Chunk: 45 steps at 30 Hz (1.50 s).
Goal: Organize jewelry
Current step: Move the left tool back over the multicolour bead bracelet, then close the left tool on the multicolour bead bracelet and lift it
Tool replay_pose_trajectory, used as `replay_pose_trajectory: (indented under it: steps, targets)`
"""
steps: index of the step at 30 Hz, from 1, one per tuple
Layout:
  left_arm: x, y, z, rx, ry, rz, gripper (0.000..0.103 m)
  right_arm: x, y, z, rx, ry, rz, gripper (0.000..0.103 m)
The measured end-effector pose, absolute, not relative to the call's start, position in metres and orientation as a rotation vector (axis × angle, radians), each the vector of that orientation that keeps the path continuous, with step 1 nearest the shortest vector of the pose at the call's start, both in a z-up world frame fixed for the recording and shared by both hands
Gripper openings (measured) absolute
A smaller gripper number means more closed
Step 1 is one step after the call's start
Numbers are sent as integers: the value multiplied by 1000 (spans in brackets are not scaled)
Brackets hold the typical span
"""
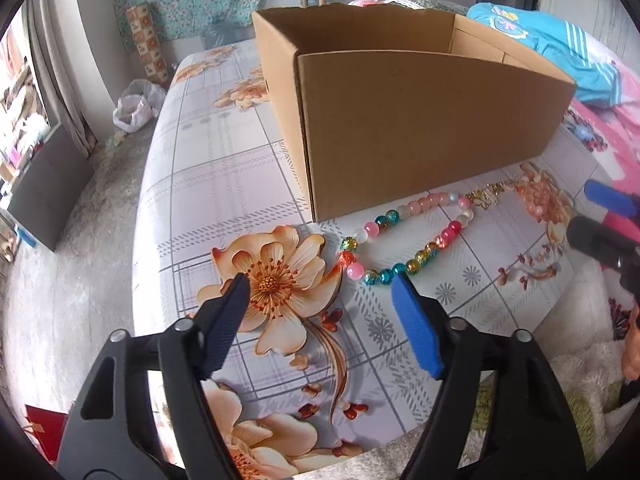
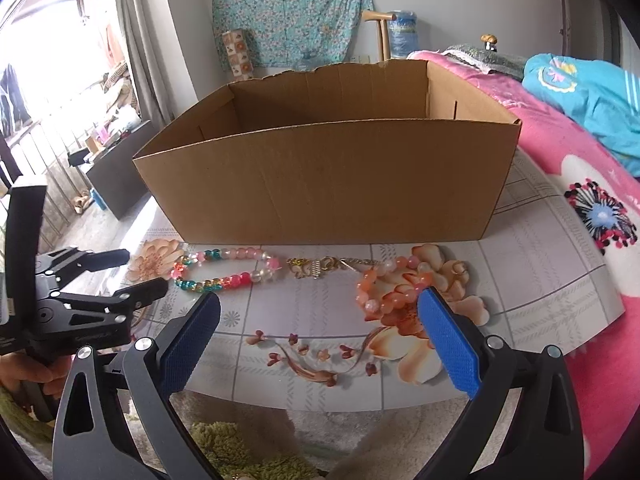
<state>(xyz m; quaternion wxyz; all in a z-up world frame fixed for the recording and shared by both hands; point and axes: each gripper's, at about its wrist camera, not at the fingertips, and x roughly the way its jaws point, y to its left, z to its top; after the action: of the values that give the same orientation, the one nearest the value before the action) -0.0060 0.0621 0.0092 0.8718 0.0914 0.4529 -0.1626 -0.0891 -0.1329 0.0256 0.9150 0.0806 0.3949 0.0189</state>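
A multicoloured bead bracelet point(image 1: 400, 269) point(image 2: 224, 282) lies on the floral tablecloth point(image 1: 224, 168) in front of an open, empty-looking cardboard box point(image 1: 420, 128) point(image 2: 320, 180). Beside the bracelet sit a small gold piece point(image 1: 486, 196) point(image 2: 316, 268) and an orange bead bracelet point(image 1: 536, 196) point(image 2: 380, 300). My left gripper point(image 1: 320, 284) point(image 2: 140, 274) is open over the tablecloth, just short of the multicoloured bracelet, with nothing between its pads. My right gripper point(image 2: 320, 298) point(image 1: 580, 214) is open too, its right pad close to the orange beads, holding nothing.
A pink blanket point(image 2: 560, 152) and a blue garment point(image 2: 592, 96) lie to the right of the box. The table edge runs close below both grippers, with a shaggy rug point(image 2: 240, 452) beneath. A plastic bag point(image 1: 136, 106) sits on the floor at the far left.
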Motion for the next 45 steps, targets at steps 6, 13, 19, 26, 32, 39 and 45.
replay_pose_trajectory:
  steps: [6, 13, 19, 26, 32, 39, 45]
  targets:
    - [18, 51, 1, 218, 947, -290, 58, -87, -128, 25, 165, 819, 45, 96]
    - [4, 41, -5, 326, 920, -291, 51, -86, -130, 24, 160, 823, 38, 96]
    - [-16, 58, -4, 317, 954, -310, 51, -80, -124, 19, 161, 839, 72, 96]
    - [-15, 69, -3, 251, 976, -345, 38, -60, -103, 11, 205, 872, 234, 79]
    - [-9, 66, -5, 256, 980, -371, 25, -35, -81, -4, 182, 952, 292, 53]
    - [-5, 57, -5, 250, 978, -397, 20, -20, -56, -11, 85, 999, 284, 42]
    - [-3, 52, -7, 263, 965, -408, 11, -19, -39, -11, -26, 995, 240, 34]
